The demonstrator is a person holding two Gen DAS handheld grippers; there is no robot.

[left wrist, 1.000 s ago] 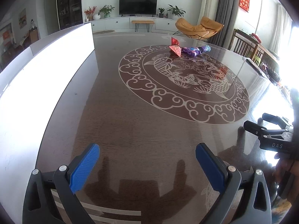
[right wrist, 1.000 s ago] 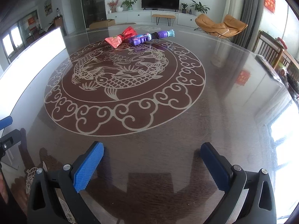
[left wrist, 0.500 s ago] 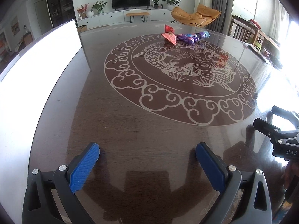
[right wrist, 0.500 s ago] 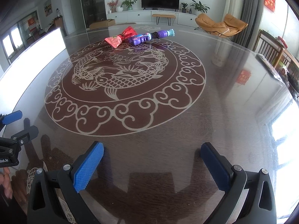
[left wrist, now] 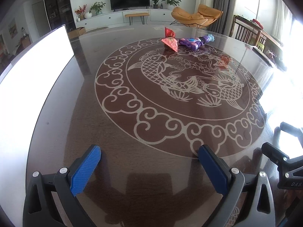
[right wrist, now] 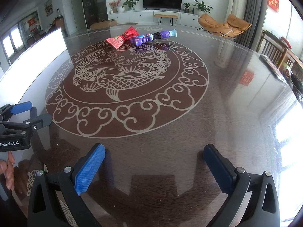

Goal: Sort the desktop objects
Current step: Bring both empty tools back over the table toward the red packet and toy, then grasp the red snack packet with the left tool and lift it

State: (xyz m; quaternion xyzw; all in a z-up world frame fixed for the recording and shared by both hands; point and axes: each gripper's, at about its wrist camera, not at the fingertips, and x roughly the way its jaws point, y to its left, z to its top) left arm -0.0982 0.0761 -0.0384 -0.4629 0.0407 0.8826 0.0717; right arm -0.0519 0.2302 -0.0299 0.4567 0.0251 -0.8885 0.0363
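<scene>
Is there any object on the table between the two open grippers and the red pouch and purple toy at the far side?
Nothing visible does. Only bare glossy dark round table lies between the left gripper, the right gripper and the red pouch touching the purple plastic toy.

1. Bench [left wrist: 117,162] – dark brown, glossy, with a round pale-line medallion [left wrist: 180,94] of two carp, flowers and a curled-cloud border.
2. Pouch [right wrist: 121,37] – red, with a gold mark.
3. Toy [right wrist: 151,36] – purple, with a pale blue end and pink spots.
4. Left gripper [left wrist: 149,167] and right gripper [right wrist: 154,167] – black, with blue ribbed pads [right wrist: 89,170].
</scene>
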